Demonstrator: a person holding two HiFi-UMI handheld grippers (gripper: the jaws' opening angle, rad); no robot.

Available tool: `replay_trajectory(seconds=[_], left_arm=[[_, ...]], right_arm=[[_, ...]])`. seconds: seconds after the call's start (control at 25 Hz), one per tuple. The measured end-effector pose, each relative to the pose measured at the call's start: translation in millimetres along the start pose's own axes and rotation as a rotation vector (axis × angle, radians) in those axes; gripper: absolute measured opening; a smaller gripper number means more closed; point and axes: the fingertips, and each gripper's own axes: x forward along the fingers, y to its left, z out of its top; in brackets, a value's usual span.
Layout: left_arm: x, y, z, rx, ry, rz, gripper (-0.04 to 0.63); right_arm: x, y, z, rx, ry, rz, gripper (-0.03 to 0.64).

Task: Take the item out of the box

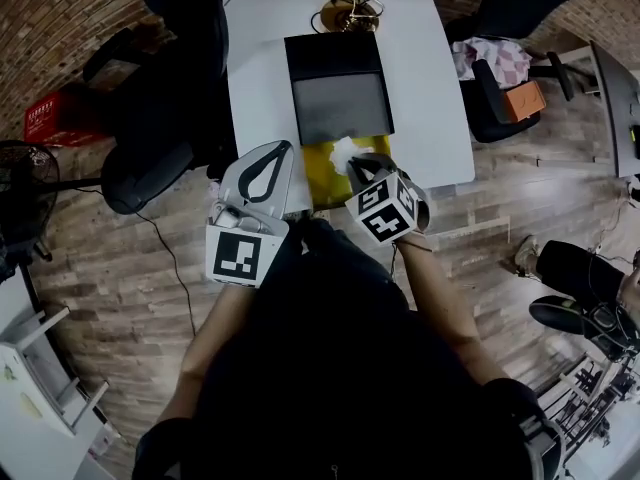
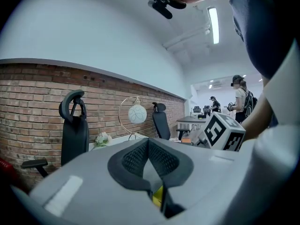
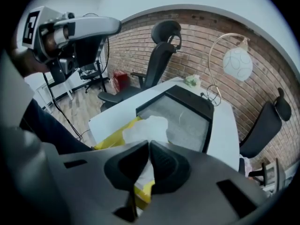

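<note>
Extraction step: our right gripper (image 3: 149,145) is pinched tight on the white item (image 3: 146,128), which sits at the yellow box's (image 3: 111,138) mouth. Our left gripper (image 2: 149,143) is closed and empty. Next, we reckon: lift the item clear.

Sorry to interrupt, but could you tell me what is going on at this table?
A person stands at the white table with a gripper in each hand. The right gripper is shut on a white tissue that sticks up from the yellow box at the table's near edge. The tissue does not look fully out yet. The left gripper, jaws together, sits at the box's left side; whether it touches the box is unclear. A black tray lies just behind the box.
</note>
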Motion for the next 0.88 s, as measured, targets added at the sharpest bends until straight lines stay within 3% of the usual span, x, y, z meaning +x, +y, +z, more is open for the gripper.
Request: replay_trajectory(seconds=[0.4,0.88], left_arm=[[11,-7,19,0.028,-0.055,-0.063,0.011],[17,-4,54,0.065,-0.128,-0.094,0.011]], right_arm=[[-50,-24,27,0.034,-0.108,-0.155,0.021],[-127,-56,85,0.051,-0.321,-0.398,0.02]])
